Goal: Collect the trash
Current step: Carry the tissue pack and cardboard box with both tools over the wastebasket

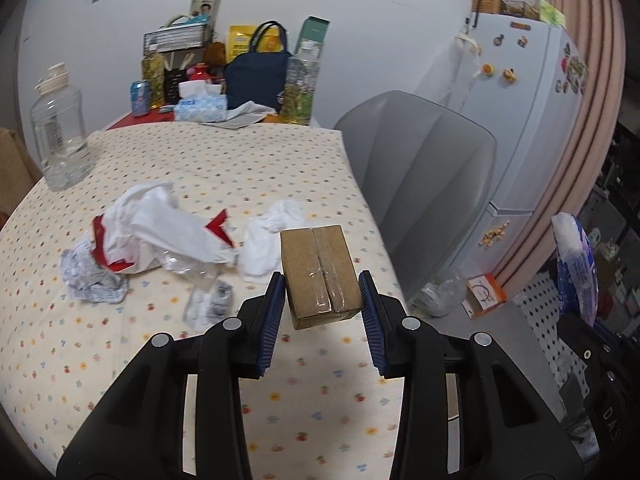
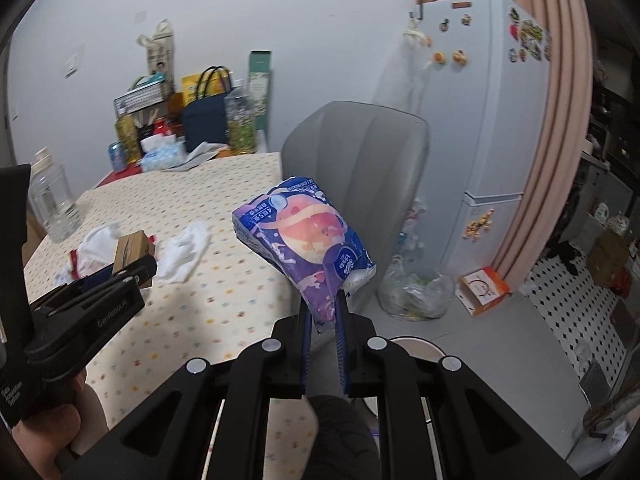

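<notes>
My left gripper (image 1: pixel 322 284) is shut on a small taped cardboard box (image 1: pixel 318 272) and holds it above the near right part of the table. In the right wrist view that box (image 2: pixel 132 250) and the left gripper (image 2: pixel 116 276) show at the left. My right gripper (image 2: pixel 323 300) is shut on the lower end of a purple and blue tissue wrapper (image 2: pixel 308 240), lifted beside the table's right edge; the wrapper (image 1: pixel 576 264) also shows at the right of the left wrist view. Crumpled white and red wrappers (image 1: pixel 160 236), a white tissue (image 1: pixel 268 240) and clear plastic scraps (image 1: pixel 208 300) lie on the dotted tablecloth (image 1: pixel 220 168).
A grey chair (image 1: pixel 420 176) stands by the table's right side. On the floor beyond it sit a clear plastic trash bag (image 2: pixel 416 292) and an orange and white box (image 2: pixel 484 290), in front of a white fridge (image 2: pixel 480 120). A clear jug (image 1: pixel 60 136) and bags, bottles and tissue boxes (image 1: pixel 224 80) crowd the table's far end.
</notes>
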Demonstrator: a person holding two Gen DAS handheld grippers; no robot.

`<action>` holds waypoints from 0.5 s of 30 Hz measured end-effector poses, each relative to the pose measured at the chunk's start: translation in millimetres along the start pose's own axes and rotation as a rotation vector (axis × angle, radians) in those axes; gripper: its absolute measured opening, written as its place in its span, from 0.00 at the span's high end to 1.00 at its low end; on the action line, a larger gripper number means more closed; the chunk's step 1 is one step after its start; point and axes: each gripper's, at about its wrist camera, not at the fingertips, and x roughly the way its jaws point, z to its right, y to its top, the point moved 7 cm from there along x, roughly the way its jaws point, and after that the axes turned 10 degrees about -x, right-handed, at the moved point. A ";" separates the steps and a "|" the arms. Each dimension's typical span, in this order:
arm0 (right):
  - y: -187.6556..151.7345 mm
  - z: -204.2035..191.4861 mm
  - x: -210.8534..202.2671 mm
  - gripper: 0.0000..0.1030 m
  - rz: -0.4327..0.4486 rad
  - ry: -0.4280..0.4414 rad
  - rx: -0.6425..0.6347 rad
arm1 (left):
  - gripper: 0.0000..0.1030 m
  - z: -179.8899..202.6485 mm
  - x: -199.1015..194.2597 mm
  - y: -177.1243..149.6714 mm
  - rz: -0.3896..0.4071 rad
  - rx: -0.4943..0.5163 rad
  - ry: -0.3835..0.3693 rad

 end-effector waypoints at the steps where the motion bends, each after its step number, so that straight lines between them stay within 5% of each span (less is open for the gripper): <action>1: -0.6 6.1 1.6 0.89 -0.001 -0.009 0.007 | 0.63 5.7 1.7 -0.2 -0.003 0.010 -0.004; 15: -23.0 83.7 42.0 0.88 -0.051 -0.057 0.143 | 0.63 94.0 51.5 -24.9 -0.100 0.162 -0.045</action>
